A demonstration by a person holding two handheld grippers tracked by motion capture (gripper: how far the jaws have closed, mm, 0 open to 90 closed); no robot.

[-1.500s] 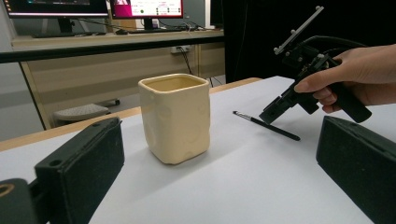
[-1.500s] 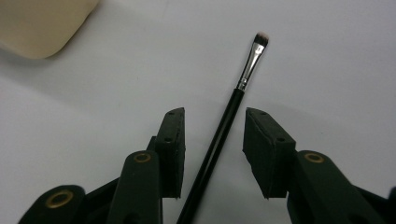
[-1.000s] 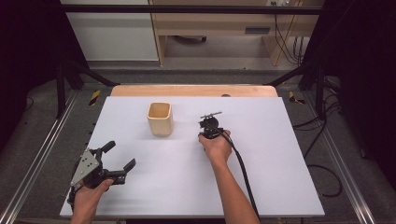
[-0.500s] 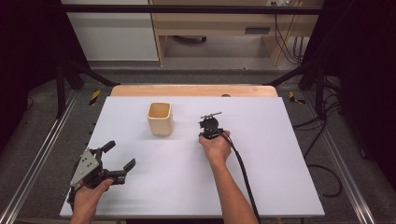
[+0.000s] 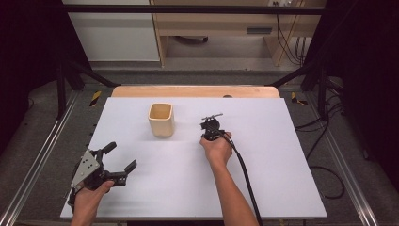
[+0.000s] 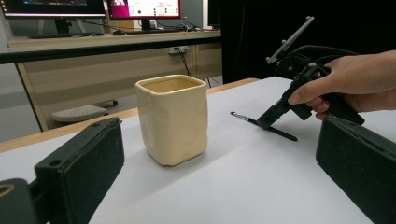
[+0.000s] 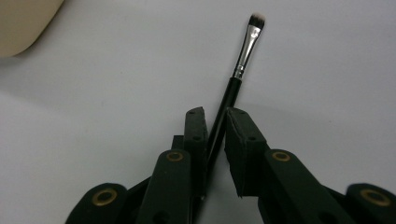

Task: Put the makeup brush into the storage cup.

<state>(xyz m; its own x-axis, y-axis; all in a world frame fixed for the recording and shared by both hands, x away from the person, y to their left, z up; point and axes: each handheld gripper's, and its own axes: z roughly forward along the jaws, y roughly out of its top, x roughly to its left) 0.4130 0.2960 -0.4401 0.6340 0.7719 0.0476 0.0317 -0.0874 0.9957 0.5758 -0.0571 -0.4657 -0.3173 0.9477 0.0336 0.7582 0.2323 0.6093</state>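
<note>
Cream cup (image 5: 161, 119) standing left of brush (image 7: 232, 89), which is lying on white table (image 5: 282, 155). Right gripper (image 7: 215, 122) pointing down, jaws closing around brush handle. Left gripper (image 5: 109, 161) resting near-left, released wide.

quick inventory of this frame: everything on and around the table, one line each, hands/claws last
cup: 1, cream, upright on the white table, left of the right claw
brush: 1, black handle, silver ferrule, pale tip, lying flat on the table between the right claw's jaws
table: 1, white top with a wooden far edge
monitors: 2, lit, on a desk beyond the table
left claw: 1, black with a grey plate, jaws wide apart, near the table's front left corner, holding nothing
right claw: 1, black, jaws close around the brush handle; a firm clamp cannot be told
hands: 2, one on each claw
</note>
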